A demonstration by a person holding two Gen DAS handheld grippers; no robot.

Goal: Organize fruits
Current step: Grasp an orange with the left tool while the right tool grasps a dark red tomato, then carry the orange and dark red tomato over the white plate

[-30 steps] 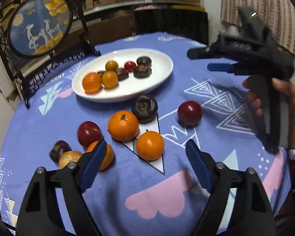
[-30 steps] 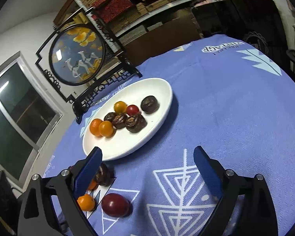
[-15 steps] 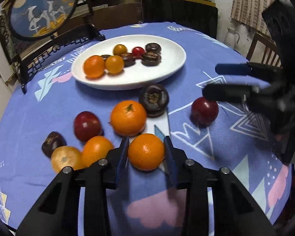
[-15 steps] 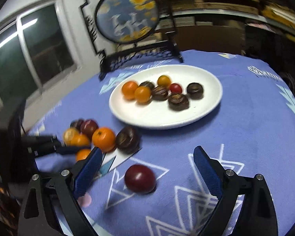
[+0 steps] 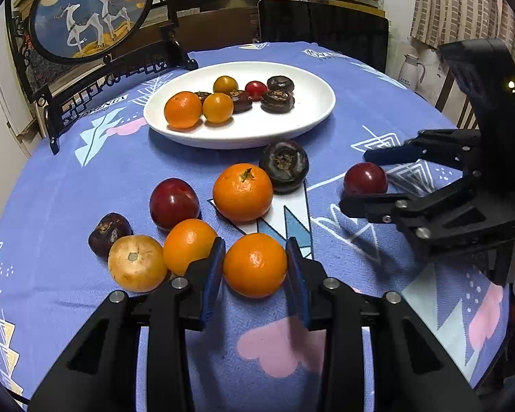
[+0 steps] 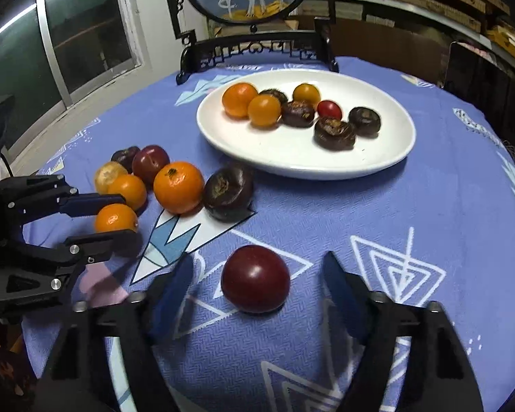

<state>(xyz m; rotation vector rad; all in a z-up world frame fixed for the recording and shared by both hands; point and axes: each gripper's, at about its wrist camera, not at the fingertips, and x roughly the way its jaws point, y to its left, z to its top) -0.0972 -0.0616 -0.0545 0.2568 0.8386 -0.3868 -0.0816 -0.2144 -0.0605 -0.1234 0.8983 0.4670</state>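
My left gripper (image 5: 254, 267) is shut on a small orange (image 5: 255, 265) that rests on the blue tablecloth; it also shows in the right wrist view (image 6: 115, 219). My right gripper (image 6: 257, 281) is open, its jaws on either side of a dark red plum (image 6: 255, 278), apart from it; the plum also shows in the left wrist view (image 5: 365, 179). A white oval plate (image 5: 302, 127) at the back holds several oranges, a red tomato and dark fruits. Loose fruit lies in front: a big orange (image 5: 242, 192), a dark fruit (image 5: 284, 166), another plum (image 5: 173, 203).
An ornate black stand with a round painted panel (image 5: 89, 10) stands behind the plate at the back left. A dark chair back (image 5: 322, 31) is behind the table. The round table's edge curves near on the right and left.
My left gripper closed on the small orange after moving forward around it. My right gripper swung left and down, so the red plum now sits between its open jaws.
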